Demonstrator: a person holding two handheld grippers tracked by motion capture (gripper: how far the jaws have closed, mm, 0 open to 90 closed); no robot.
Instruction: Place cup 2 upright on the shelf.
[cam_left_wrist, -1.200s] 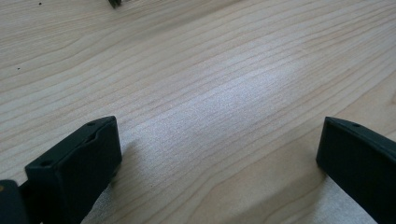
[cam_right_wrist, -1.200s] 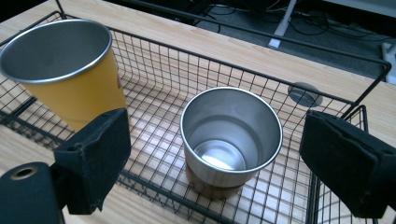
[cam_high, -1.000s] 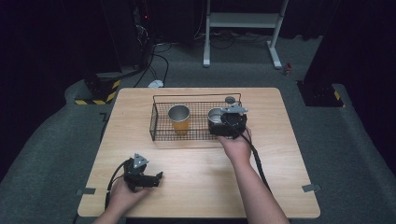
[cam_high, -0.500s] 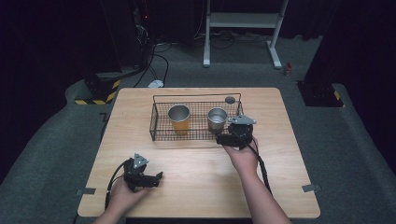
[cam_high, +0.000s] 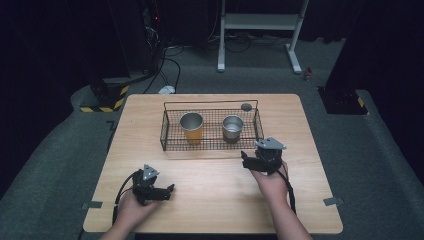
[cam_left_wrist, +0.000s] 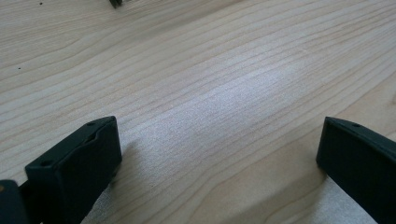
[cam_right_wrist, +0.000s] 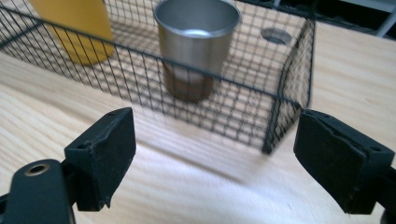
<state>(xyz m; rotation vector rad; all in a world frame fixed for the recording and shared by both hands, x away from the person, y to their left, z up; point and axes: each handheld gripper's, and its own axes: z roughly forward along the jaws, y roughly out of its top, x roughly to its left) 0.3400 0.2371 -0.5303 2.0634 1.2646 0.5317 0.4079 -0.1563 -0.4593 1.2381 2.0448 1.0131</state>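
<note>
Two cups, a steel cup (cam_high: 232, 127) and a yellow cup (cam_high: 192, 127), are seated upright in the wire basket (cam_high: 210, 144), so the spread, empty right gripper (cam_high: 252, 161) should be drawn straight back from its front wall.

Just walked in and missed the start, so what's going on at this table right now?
A person holds a two-jaw gripper in each hand at a wooden table. A wire basket holds two upright cups: a yellow cup and a silver cup. The right gripper sits just in front of the basket, jaws open and empty, pointing toward the silver cup. The left gripper rests low over bare table near the person, also open and empty.
</note>
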